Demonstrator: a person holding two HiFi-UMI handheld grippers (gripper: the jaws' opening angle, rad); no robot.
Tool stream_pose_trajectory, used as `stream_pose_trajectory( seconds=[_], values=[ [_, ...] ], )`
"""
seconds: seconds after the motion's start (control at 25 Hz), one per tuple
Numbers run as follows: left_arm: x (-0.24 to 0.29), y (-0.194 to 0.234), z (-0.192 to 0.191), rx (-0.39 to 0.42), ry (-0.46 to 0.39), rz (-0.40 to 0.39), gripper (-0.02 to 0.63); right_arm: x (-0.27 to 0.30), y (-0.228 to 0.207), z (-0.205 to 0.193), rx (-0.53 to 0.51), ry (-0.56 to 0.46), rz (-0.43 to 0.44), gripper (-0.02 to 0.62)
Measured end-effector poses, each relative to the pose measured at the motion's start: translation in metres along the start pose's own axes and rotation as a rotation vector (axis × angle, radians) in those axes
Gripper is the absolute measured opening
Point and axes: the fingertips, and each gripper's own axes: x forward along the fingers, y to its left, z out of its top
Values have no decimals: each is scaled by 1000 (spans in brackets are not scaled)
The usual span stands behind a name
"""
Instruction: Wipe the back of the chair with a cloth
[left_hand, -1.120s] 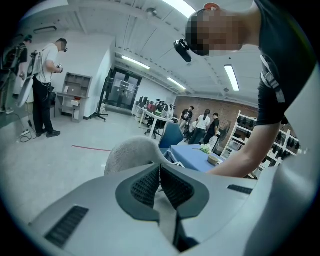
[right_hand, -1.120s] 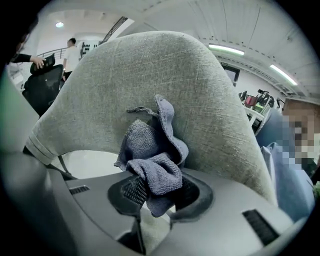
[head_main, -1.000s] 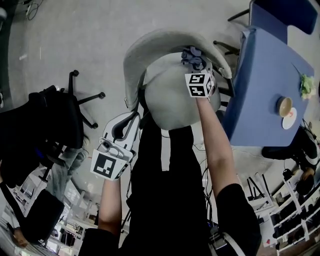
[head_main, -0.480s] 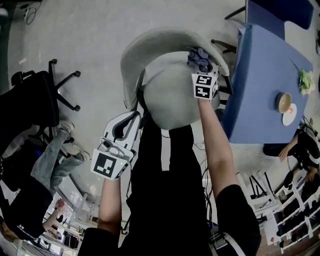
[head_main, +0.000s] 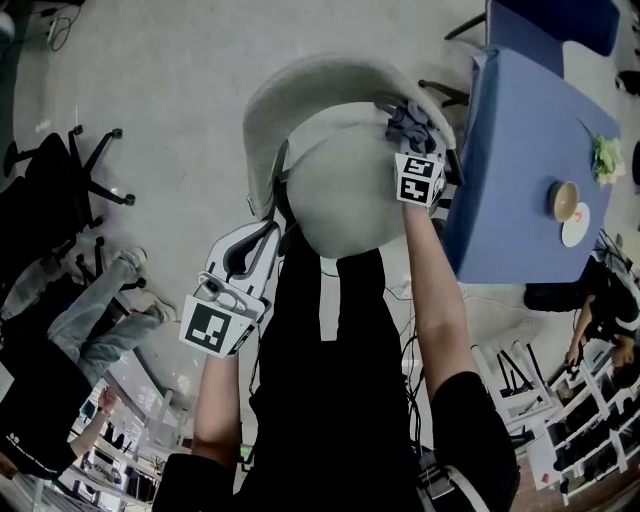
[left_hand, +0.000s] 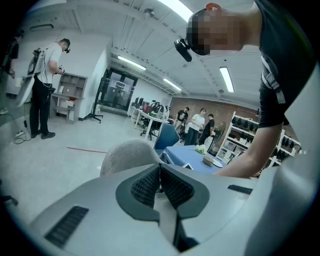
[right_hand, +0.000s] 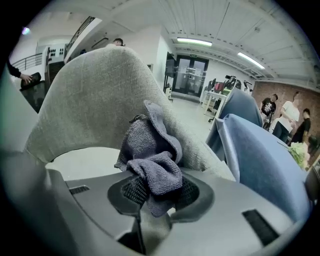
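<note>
Pinching a bunched grey cloth (right_hand: 151, 156), the right gripper (right_hand: 157, 194) has its jaws closed down on the fabric, which fills the gap between the ribbed pads (right_hand: 134, 189) and spills upward out of them. The free folds of the cloth lie against the inner face of the grey chair back (right_hand: 92, 95), towards its right end, above the pale seat (right_hand: 82, 159). From the head view the cloth (head_main: 410, 120) shows as a dark wad on the right part of the curved back (head_main: 320, 75), just ahead of the gripper's marker cube (head_main: 420, 178).

The left gripper (left_hand: 160, 186) hangs low beside the person's leg, well apart from the chair. Its jaws are pressed together with nothing between them.

A table (head_main: 520, 150) with a blue cover stands just right of the chair, and a bowl (head_main: 564, 200) rests on it.
</note>
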Motion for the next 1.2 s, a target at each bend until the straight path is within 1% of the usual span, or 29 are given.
stream_pose_trajectory(
  seconds=[0.28,0.48,0.72,0.92,1.0,1.12,1.2],
  values=[
    [-13,2,14,11,-24,-3,26,-22,-12,-10,42,39,-50,121],
    [-26,0,29,-5,-64,-15,26,-44,-10,-12,-2,63,-38,121],
    [-49,-1,49,6,-93,-8,26,-82,-1,-12,-28,81,-32,121],
    [-72,-2,52,34,-87,5,26,-115,21,3,-30,46,3,121],
    [-82,-7,52,42,-79,8,26,-133,30,10,-25,28,30,121],
    [-96,-10,58,68,-75,8,26,-156,48,30,-9,4,105,118],
    [-104,-11,61,83,-70,10,26,-169,61,43,-20,-14,161,117]
  ],
)
